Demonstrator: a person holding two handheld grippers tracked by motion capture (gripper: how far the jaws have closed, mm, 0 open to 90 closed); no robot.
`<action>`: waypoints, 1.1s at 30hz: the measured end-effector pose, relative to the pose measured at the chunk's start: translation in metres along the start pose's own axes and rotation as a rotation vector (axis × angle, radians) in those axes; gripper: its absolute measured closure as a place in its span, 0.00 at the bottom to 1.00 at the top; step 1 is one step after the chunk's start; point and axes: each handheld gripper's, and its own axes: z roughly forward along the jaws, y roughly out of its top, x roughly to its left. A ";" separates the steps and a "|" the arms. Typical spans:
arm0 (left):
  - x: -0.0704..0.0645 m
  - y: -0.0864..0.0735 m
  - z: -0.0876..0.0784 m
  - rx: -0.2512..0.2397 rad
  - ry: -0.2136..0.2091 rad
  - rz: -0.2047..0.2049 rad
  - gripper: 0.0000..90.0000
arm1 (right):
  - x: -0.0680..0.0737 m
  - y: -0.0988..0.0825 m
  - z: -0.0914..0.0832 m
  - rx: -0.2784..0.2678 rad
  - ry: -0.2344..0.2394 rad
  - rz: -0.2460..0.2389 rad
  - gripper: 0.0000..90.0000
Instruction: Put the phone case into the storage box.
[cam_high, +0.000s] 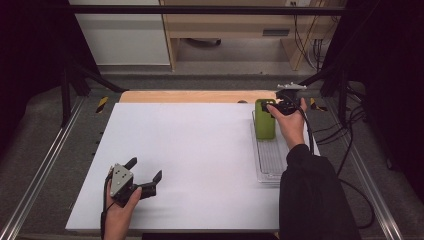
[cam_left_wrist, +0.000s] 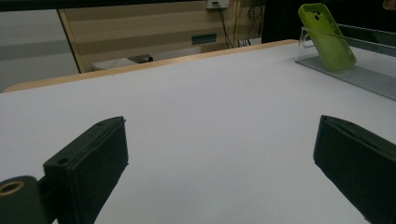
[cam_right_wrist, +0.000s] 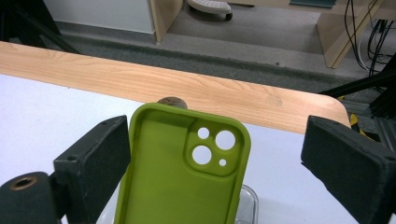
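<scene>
A lime-green phone case (cam_high: 264, 120) stands upright, leaning in a clear plastic tray (cam_high: 270, 162) at the right side of the white table. My right gripper (cam_high: 272, 106) hovers at the case's top. In the right gripper view the case (cam_right_wrist: 182, 172) stands between the wide jaws of my right gripper (cam_right_wrist: 215, 154). The left jaw is close to its edge and the right jaw is well apart from it. My left gripper (cam_high: 146, 168) rests open near the table's front left with nothing between its jaws. The left gripper view has my left gripper (cam_left_wrist: 219, 149) facing the far-off case (cam_left_wrist: 327, 37).
A wooden strip (cam_high: 195, 96) runs along the table's far edge, with a small round brown spot (cam_right_wrist: 171, 100) just behind the case. Black frame posts (cam_high: 65, 90) and cables (cam_high: 350, 145) flank the table. Wide bare white surface (cam_high: 190, 150) lies between the two hands.
</scene>
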 end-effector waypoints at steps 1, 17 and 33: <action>0.000 0.000 0.000 0.000 0.000 -0.001 0.03 | 0.000 0.000 0.000 0.000 0.004 0.001 0.08; 0.000 0.000 0.000 0.000 -0.001 0.000 0.03 | 0.001 0.003 -0.008 0.005 0.035 -0.004 0.07; 0.000 0.000 0.001 0.001 0.000 0.000 0.03 | -0.004 0.004 -0.019 0.013 0.036 -0.020 0.07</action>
